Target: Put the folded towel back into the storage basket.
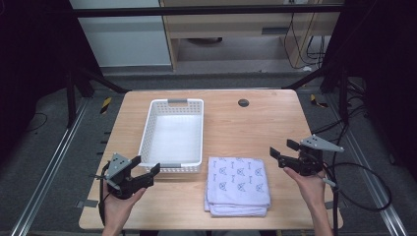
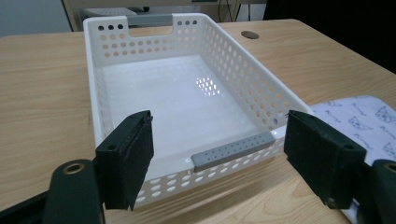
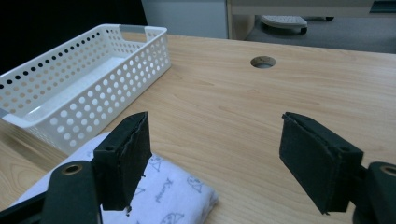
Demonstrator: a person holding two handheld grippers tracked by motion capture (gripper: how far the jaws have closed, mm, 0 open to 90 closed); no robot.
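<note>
Wooden table (image 1: 255, 123): white basket (image 1: 173, 135), folded towel (image 1: 238, 186).

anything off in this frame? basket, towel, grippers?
Nothing stands out. The white basket sits flat and empty, turned slightly against the table edge. The folded towel lies tidy beside it, apart from it. The left gripper and right gripper are both open and hold nothing. No spill or damage visible.
</note>
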